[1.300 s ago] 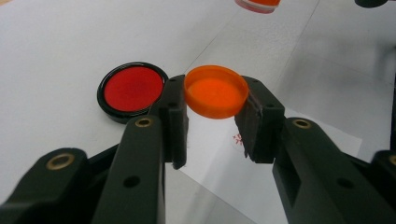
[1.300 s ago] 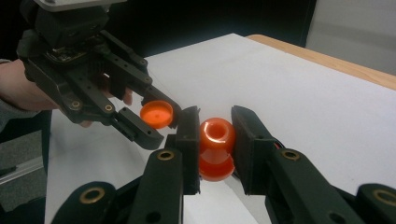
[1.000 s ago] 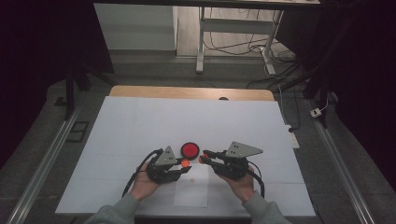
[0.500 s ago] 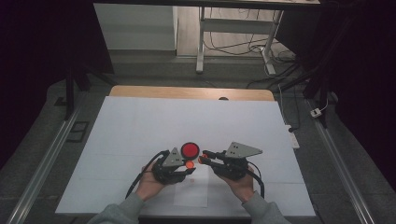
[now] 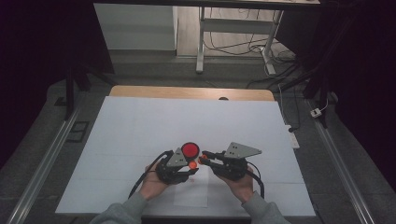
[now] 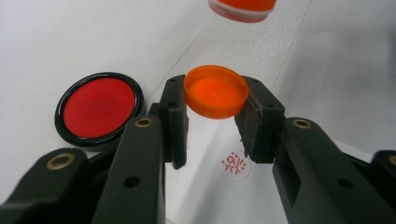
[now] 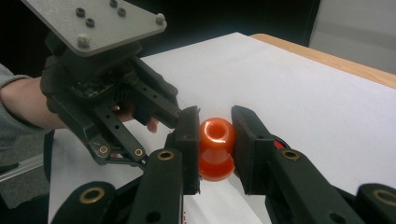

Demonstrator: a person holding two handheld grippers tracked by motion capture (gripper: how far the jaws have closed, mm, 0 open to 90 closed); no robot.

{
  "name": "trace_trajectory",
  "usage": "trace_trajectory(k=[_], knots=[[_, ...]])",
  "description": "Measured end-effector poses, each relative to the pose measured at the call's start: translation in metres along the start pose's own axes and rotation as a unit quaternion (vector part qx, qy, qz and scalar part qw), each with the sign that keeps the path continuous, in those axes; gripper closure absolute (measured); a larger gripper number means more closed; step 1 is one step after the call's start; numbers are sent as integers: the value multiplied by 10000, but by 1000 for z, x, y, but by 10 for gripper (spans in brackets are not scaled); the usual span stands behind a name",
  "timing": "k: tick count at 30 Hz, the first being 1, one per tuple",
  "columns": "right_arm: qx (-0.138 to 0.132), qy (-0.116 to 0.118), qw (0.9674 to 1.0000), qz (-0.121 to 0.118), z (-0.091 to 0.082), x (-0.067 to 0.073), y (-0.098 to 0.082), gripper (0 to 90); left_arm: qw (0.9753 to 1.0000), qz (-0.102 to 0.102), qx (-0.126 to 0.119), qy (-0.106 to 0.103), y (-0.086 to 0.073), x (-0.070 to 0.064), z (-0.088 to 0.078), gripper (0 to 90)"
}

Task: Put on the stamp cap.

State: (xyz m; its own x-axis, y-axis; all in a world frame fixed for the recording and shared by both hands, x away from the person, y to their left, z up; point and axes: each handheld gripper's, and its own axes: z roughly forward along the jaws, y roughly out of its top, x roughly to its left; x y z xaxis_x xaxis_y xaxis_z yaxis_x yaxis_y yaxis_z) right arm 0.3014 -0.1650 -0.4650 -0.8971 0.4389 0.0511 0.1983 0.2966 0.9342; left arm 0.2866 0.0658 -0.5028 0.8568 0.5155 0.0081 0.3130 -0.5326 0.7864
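White paper covers the counter (image 5: pixel 140 140), with a dark floor and cables seen beyond it. Near the front edge, two claws are held tip to tip. The left claw (image 6: pixel 215 112) is pinched on an orange cap (image 6: pixel 215 91), which is gripped across its rim and kept clear of the paper, open side up. The right claw (image 7: pixel 216 140) is pressed on a small orange bottle (image 7: pixel 216 147), taken at its waist, its round end pointed toward the camera. A red disc in a black ring (image 5: pixel 190 150) lies flat on the paper just beside the left claw, and a red stamp mark (image 6: pixel 235 163) is printed on the sheet below the cap.

Both orange parts are judged to be light, stiff, glossy plastic, so slipping is more likely than crushing. The cap is best held across its rim, as now; the bottle is best held at its narrowed middle, where the pads can seat.
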Motion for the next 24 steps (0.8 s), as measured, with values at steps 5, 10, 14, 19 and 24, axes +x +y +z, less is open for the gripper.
trace_trajectory(k=[5, 10, 14, 19, 24], knots=[[-15, 9, 10000, 3, 0, 1, 0, 721, 10000, 42, -29, -31, 4, -2, 3, 644], [1, 15, 10000, -6, 1, 1, 0, 722, 10000, 64, -41, -55, 7, -4, 6, 643], [6, 22, 10000, -14, 1, 2, 0, 722, 9999, 91, -63, -75, 9, -5, 8, 644], [28, 39, 10000, -19, 2, 2, -1, 721, 9999, 103, -97, -83, 11, -6, 9, 643], [53, 53, 10000, -17, 3, 3, -2, 722, 9998, 110, -137, -90, 13, -7, 8, 644]])
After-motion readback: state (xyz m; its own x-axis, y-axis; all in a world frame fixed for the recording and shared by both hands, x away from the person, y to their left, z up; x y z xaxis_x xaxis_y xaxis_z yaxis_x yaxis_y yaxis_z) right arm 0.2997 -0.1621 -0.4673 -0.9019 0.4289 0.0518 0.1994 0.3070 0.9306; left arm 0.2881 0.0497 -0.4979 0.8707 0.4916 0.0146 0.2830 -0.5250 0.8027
